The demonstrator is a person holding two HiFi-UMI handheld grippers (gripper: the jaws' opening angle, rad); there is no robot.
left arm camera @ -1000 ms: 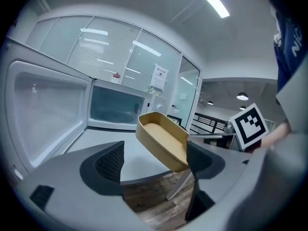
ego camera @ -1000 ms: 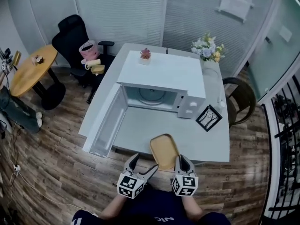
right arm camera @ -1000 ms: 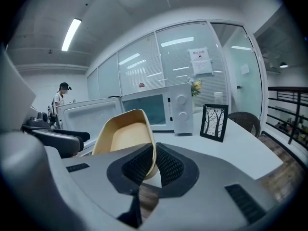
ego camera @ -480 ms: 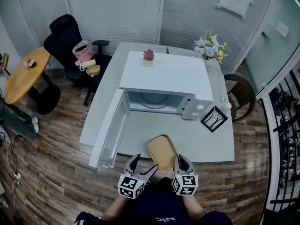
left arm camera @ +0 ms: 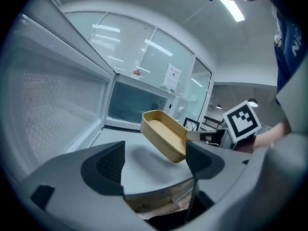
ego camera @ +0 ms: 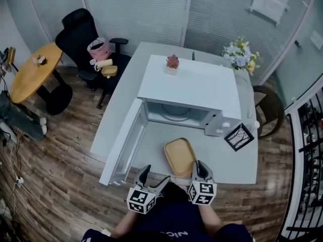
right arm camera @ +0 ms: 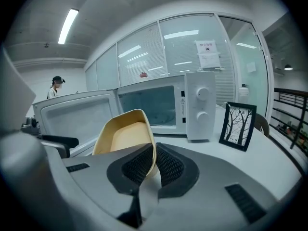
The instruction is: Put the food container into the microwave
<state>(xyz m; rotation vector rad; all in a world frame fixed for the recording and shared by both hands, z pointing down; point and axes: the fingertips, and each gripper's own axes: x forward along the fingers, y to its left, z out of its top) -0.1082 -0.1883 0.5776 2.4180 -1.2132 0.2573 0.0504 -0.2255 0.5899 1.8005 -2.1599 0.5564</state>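
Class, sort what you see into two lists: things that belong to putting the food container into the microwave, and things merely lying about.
In the job: food container; microwave, its door open; right gripper, shut on the container's rim; left gripper, open and empty.

Lying about: picture frame; flower bouquet; small potted plant on the microwave; office chair; round wooden table.

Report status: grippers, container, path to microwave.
Right gripper shut on rim of tan rectangular food container, lifted, tilted. Left gripper open, empty. White microwave open ahead, nothing between.

the left gripper (ego camera: 156,175) and right gripper (ego camera: 198,166) are grey with black-and-white marker cubes (ego camera: 141,199), and the top (ego camera: 174,227) looks navy
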